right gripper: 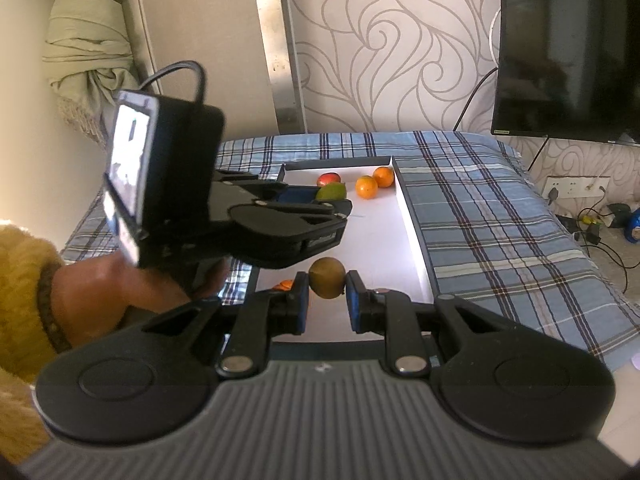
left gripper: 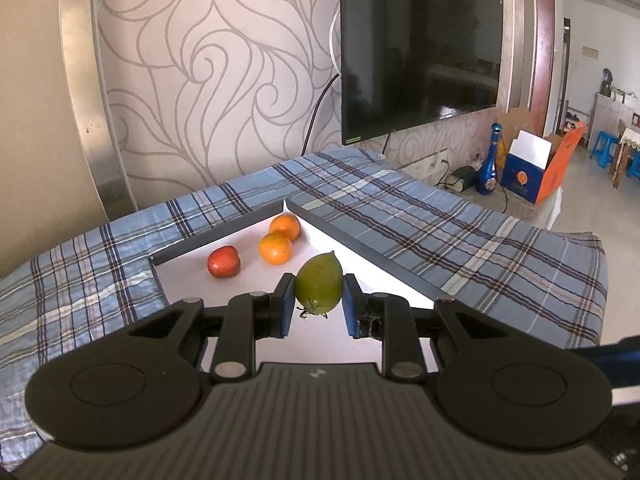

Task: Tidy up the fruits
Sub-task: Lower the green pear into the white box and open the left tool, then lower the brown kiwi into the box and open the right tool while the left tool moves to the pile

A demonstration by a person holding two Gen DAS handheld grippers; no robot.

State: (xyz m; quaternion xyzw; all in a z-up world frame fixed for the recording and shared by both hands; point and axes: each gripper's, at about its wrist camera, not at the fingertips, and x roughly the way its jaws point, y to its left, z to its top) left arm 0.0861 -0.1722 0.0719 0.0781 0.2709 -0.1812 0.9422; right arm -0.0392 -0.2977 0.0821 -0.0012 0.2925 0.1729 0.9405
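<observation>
My left gripper (left gripper: 319,300) is shut on a green lemon-shaped fruit (left gripper: 319,285), held above the white floor of a shallow dark-rimmed tray (left gripper: 360,240). Further back in the tray lie a red fruit (left gripper: 223,261) and two oranges (left gripper: 275,248) (left gripper: 285,227). In the right wrist view my right gripper (right gripper: 327,300) is shut on a brownish-green round fruit (right gripper: 327,278) over the tray's near part. The left gripper (right gripper: 336,200) reaches in from the left there, carrying the green fruit (right gripper: 331,190) near the red fruit (right gripper: 328,179) and oranges (right gripper: 366,187) (right gripper: 383,176). A bit of orange fruit (right gripper: 285,285) peeks out behind my right gripper's left finger.
The tray (right gripper: 412,208) sits on a blue plaid cloth (left gripper: 460,224) covering the table. A television (left gripper: 420,48) hangs on the patterned wall behind. A blue bottle (left gripper: 491,160) and boxes (left gripper: 528,168) stand on the floor at the right. A hand in a yellow sleeve (right gripper: 24,288) holds the left gripper.
</observation>
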